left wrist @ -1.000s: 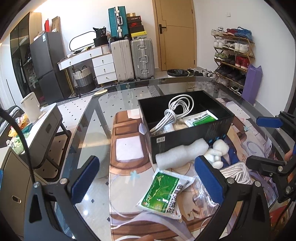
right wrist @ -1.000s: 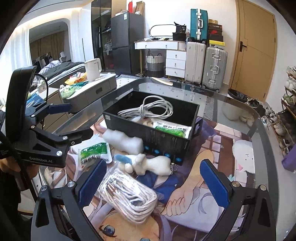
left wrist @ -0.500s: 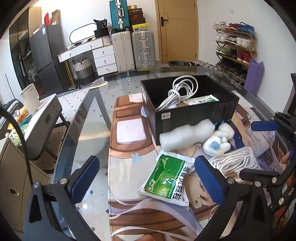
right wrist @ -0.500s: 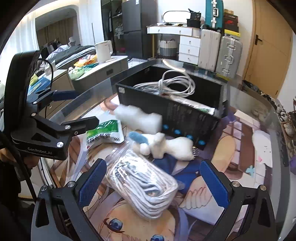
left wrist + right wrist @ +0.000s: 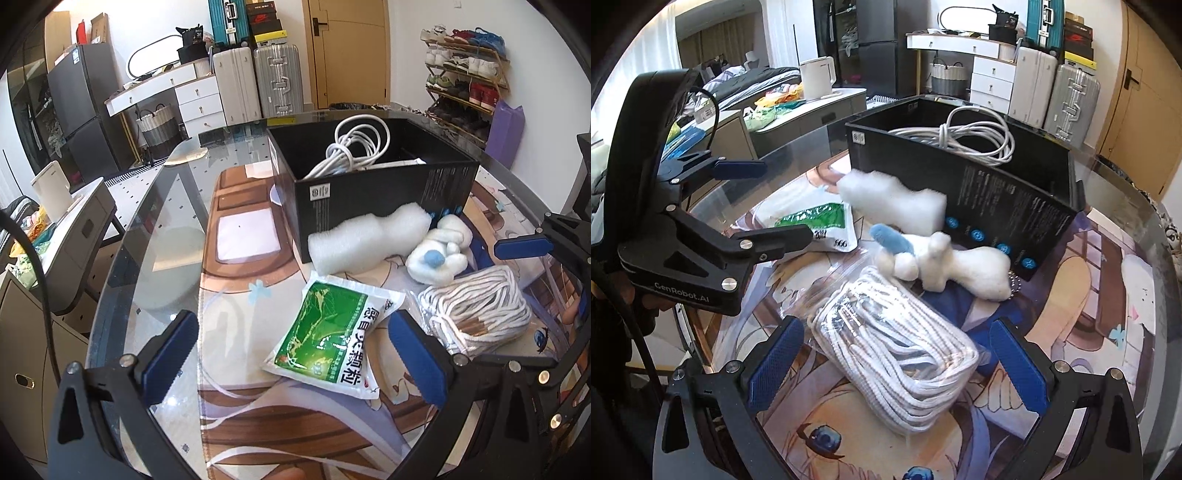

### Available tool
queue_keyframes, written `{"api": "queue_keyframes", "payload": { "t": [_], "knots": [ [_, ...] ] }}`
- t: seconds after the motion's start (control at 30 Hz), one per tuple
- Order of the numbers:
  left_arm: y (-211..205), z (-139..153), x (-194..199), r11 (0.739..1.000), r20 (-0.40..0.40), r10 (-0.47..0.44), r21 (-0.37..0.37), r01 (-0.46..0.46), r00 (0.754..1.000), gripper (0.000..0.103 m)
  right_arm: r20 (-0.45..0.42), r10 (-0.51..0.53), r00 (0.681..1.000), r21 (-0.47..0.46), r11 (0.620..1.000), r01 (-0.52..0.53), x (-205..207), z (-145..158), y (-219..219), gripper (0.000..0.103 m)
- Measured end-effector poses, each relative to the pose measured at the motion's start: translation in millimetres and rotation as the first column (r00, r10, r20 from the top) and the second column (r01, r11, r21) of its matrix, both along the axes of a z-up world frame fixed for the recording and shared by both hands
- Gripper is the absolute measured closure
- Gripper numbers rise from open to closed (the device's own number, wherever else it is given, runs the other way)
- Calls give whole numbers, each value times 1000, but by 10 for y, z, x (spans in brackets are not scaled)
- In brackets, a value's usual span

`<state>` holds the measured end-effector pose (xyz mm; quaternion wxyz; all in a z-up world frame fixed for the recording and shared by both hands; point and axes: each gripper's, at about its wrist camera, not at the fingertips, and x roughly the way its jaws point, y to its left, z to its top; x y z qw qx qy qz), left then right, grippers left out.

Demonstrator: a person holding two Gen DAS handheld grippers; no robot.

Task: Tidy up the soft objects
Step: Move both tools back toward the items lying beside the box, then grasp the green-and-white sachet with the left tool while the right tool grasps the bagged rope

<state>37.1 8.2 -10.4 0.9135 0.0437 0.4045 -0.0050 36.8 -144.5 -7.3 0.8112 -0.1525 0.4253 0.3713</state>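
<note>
A black box holds a coiled white cable. In front of it lie a white foam piece, a white plush toy with a blue part, a green-and-white packet and a bagged bundle of white rope. My left gripper is open and empty, low over the packet. My right gripper is open and empty, its fingers on either side of the rope bundle.
The items lie on a printed mat over a round glass table. My left gripper's body shows in the right wrist view beside the packet. Suitcases, a desk, a fridge and a shoe rack stand beyond.
Both grippers have come lower and closer to the objects. The rope bundle now lies between the right fingers and the packet nearer the left ones. Nothing was grasped.
</note>
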Motion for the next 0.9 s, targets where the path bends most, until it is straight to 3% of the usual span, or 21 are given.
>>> {"api": "queue_keyframes", "payload": {
  "t": [0.9],
  "knots": [
    [-13,-130,112,1000,-69,-17,11,18,997,0,-2,63,998,-46,997,-63,-50,-149,-12,1]
  ]
}}
